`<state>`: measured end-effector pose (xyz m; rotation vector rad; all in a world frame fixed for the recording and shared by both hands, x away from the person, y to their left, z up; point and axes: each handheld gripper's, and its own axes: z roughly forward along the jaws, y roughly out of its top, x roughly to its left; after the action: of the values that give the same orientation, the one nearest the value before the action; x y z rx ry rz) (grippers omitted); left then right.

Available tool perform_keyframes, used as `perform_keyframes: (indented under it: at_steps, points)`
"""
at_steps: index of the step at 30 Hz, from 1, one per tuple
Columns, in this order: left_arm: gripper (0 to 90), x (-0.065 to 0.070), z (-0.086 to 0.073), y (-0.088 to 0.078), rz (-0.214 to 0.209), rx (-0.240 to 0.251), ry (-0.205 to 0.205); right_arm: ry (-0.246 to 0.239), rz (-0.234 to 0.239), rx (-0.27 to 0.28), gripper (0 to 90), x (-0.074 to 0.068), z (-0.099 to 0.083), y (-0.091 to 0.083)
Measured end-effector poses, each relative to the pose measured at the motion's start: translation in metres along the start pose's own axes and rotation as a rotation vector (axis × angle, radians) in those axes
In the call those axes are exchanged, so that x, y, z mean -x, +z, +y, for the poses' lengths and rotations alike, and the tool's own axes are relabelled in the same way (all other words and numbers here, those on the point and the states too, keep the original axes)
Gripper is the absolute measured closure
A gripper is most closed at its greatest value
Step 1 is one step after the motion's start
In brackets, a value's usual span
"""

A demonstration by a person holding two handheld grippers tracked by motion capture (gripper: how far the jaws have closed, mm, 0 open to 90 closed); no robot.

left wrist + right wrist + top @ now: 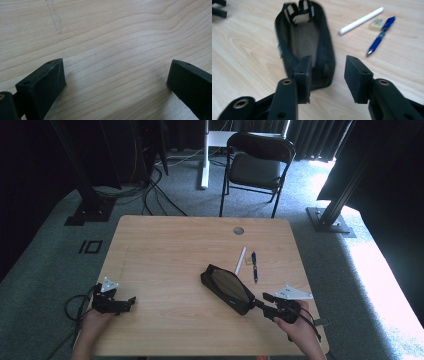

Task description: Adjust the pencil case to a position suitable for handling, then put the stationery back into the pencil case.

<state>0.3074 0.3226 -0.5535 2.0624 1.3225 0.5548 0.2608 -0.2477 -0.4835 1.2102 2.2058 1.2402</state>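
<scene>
Your left gripper (131,300), lower left of the high view: black body, grey three-cornered plate (109,285) on top, black cable (75,306) looping off its left side. Your right gripper (264,296), lower right of the same view: black body, pale grey three-cornered plate (293,293), thin black cable (312,321) trailing to the right. Your forearms enter bare at the bottom edge. In the left gripper view, the jaws are matte black rectangular blocks with small holes on top, one bearing a fine pale scratch. In the right gripper view, the jaw arms carry brass-ringed screw holes.
</scene>
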Motion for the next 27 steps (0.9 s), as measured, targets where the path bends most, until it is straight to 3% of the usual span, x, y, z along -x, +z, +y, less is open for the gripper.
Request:
perform_keyframes:
  at_steps: [4, 10, 15, 27]
  points:
    - [2.1, 0.0, 0.0, 0.0, 0.0, 0.0, 0.0, 0.022, -0.023, 0.044, 53.5, 0.009, 0.008, -0.006]
    - [2.1, 0.0, 0.0, 0.0, 0.0, 0.0, -0.002, 0.056, -0.065, 0.066, 52.8, 0.024, 0.016, -0.003]
    - [2.1, 0.0, 0.0, 0.0, 0.0, 0.0, -0.002, 0.062, -0.13, 0.055, 53.9, 0.042, 0.025, 0.017]
    - [2.1, 0.0, 0.0, 0.0, 0.0, 0.0, -0.002, 0.115, -0.212, 0.037, 52.7, 0.073, 0.035, 0.07]
